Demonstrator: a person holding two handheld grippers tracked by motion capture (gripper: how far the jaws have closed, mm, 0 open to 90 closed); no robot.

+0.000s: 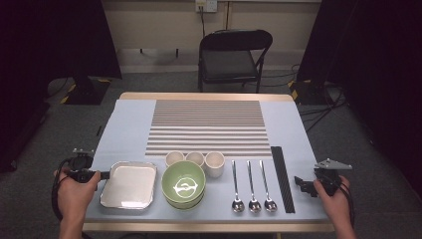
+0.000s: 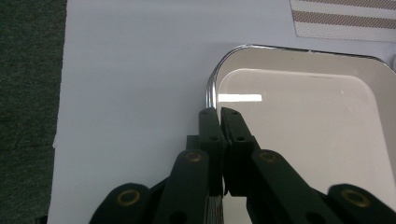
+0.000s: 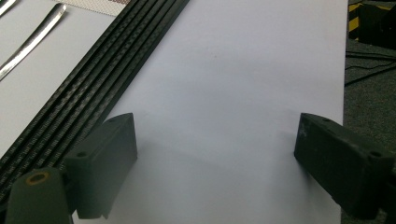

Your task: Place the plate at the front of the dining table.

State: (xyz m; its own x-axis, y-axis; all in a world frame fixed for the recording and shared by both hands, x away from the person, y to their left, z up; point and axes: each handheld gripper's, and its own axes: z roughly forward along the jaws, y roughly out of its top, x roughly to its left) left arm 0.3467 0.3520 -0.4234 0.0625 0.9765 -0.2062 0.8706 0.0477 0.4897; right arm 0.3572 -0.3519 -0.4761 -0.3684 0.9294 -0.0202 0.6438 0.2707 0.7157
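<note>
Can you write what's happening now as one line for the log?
left gripper: shut on tray rim | right gripper: open over table | tray: flat on table

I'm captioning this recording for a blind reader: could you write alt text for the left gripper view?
The left gripper, its two black jaws closed, pinches the near left rim of a square silver metal tray with rounded corners. The tray sits on a pale blue tablecloth, with a brown-and-white striped placemat beyond it.

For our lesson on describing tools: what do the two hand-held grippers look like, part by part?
Both are black. The left gripper has two slim black jaws on hinged links with brass-coloured pivot pins, and a black cable looping by the wrist. The right gripper has blocky, matte black jaws and carries a grey three-cornered plate on top. The forearms are bare, with no sleeves in the high view.
</note>
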